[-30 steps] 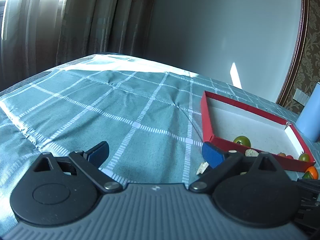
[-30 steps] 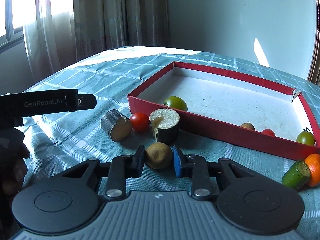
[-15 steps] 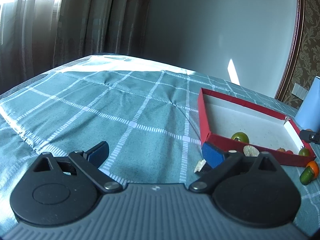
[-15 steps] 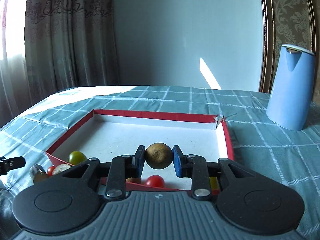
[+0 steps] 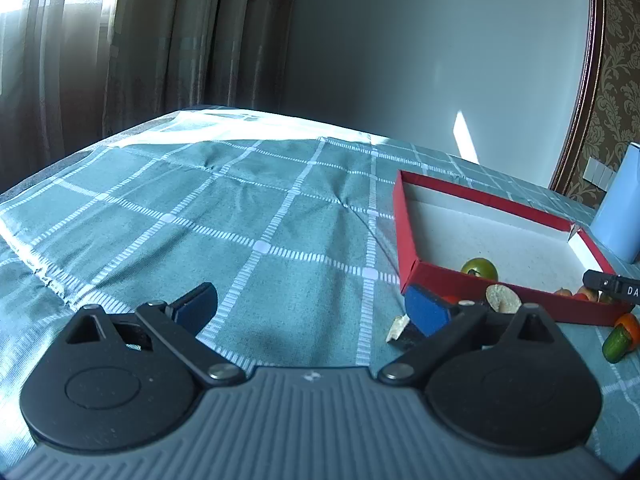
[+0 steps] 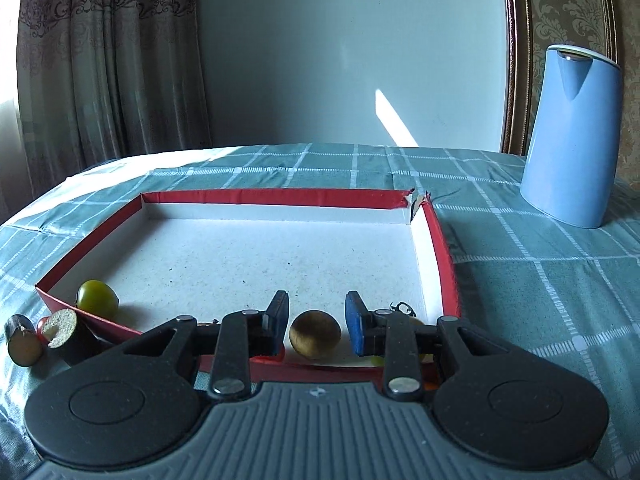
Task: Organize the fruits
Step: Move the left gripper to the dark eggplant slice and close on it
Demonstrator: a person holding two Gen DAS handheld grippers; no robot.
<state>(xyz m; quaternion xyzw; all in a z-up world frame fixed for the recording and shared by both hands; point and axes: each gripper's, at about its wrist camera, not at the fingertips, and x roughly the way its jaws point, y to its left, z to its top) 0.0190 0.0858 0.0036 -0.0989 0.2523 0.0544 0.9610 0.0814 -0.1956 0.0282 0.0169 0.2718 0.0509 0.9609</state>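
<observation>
A brown round fruit [image 6: 315, 334] lies at the front of the red box [image 6: 260, 197], between the pads of my right gripper [image 6: 317, 300]. A thin gap shows on each side of it, so the gripper is open. A green tomato [image 6: 97, 298] sits in the box's near left corner. Two cut eggplant pieces [image 6: 64, 328] and a red tomato [image 6: 42, 324] lie outside that corner. My left gripper [image 5: 310, 300] stands wide open over the tablecloth, holding nothing. From there the box [image 5: 480, 196] is to the right.
A tall blue jug [image 6: 572, 136] stands right of the box on the green checked tablecloth [image 5: 240, 220]. A green cucumber piece [image 5: 618, 344] and an orange fruit [image 5: 628, 322] lie outside the box's front wall. Curtains and a wall are behind the table.
My right gripper carried the brown fruit from the cloth over the box's front wall. Its pads then parted slightly and the fruit dropped a little lower. The left gripper barely shifted.
</observation>
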